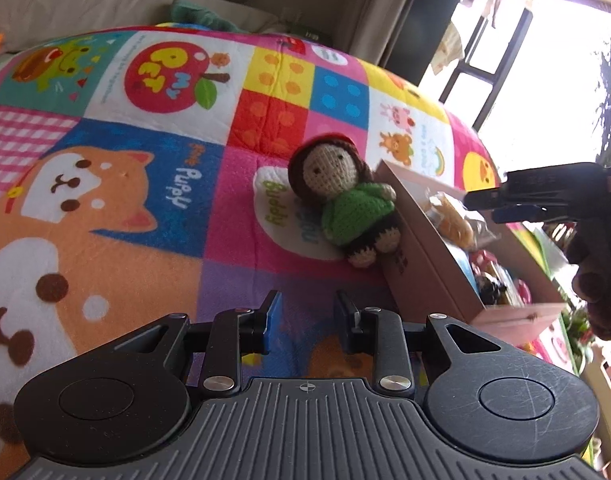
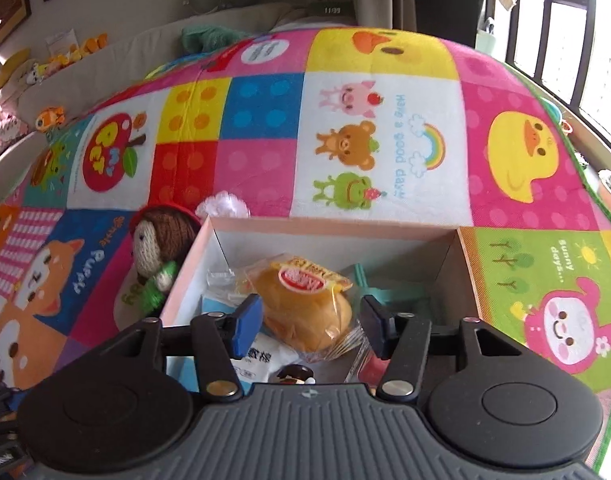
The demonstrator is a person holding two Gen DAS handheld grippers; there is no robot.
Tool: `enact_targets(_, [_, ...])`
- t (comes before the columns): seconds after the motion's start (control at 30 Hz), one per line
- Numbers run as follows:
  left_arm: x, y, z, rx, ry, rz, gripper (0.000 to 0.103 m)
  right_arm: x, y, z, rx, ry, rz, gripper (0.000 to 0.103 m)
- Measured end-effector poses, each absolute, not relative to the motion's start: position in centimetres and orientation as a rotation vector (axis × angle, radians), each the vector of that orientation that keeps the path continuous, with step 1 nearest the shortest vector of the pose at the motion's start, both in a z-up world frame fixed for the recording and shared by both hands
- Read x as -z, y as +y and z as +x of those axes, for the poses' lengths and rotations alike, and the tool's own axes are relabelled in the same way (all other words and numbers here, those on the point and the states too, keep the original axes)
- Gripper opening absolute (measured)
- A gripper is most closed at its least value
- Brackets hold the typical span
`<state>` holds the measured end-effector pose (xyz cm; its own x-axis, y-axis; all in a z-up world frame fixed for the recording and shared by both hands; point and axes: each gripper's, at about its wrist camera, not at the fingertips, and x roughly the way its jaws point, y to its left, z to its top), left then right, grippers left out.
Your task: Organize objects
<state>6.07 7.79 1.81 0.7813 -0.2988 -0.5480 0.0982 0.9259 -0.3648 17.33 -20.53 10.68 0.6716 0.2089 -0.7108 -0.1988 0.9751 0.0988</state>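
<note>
Cardboard box (image 2: 325,226), open-topped, pale pink outside and white inside, standing on the patchwork play mat (image 2: 385,140). Contents: one wrapped bun (image 2: 305,308) in clear plastic with a red and yellow label, lying on top near the middle; a teal item behind it against the far right inner wall; a white packet with printed text and a small dark-and-white figure at the near end, both partly hidden; further small items beneath, too crowded to tell apart.

Crocheted doll (image 1: 345,204), brown hair, red cap, green top, dark legs. Lies on the mat outside the box, leaning against its long outer wall, one arm touching the top edge. A white ruffled item sits on the mat just beyond the doll's head, at the box's far corner.

Right gripper (image 2: 311,322), black with blue pads, poised over the box's near end. Jaws spread on either side of the bun; the pads do not press on it, and the bun rests in the box.

Left gripper (image 1: 307,322), same make, low over the mat, near the doll's feet and beside the box's near corner. Jaws set a little apart, nothing between them.

Surroundings: beige sofa behind the mat with plush toys along it; tall window at right, very bright.
</note>
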Motion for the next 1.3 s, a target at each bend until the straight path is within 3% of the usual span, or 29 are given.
enact_targets(0.13, [-0.9, 10.8, 7.6, 0.183, 0.569, -0.476, 0.031, -13.9, -18.2, 18.0, -0.288, 0.816, 0.062, 0.075])
enact_targets(0.3, [0.5, 14.1, 7.9, 0.174, 0.551, -0.643, 0.031, -14.6, -12.5, 22.5, -0.324, 0.901, 0.123, 0.075])
enact_targets(0.47, [-0.1, 14.7, 7.4, 0.185, 0.513, -0.681, 0.031, -10.1, -9.3, 30.7, -0.143, 1.003, 0.152, 0.075])
enact_targets(0.57, [0.0, 14.2, 7.7, 0.226, 0.559, -0.673, 0.031, -7.1, -9.6, 34.0, -0.017, 1.052, 0.128, 0.061])
enact_targets(0.6, [0.1, 14.0, 8.0, 0.248, 0.587, -0.673, 0.031, -6.1, -9.8, 34.6, 0.001, 1.087, 0.135, 0.048])
enact_targets(0.67, [0.5, 13.7, 8.4, 0.297, 0.634, -0.684, 0.031, -4.6, -10.3, 34.8, 0.000, 1.162, 0.198, 0.034])
enact_targets(0.8, [0.4, 13.2, 8.2, 0.321, 0.637, -0.674, 0.031, -5.1, -8.4, 33.3, -0.124, 1.171, 0.199, 0.029])
enact_targets(1.17, [-0.2, 14.2, 3.6, 0.263, 0.724, -0.638, 0.031, -6.1, -1.7, 22.9, -0.447, 1.149, -0.075, 0.029])
enact_targets(1.3, [-0.3, 13.8, 1.3, 0.296, 0.792, -0.618, 0.032, -6.6, -3.1, 18.1, -0.585, 1.267, 0.076, 0.029])
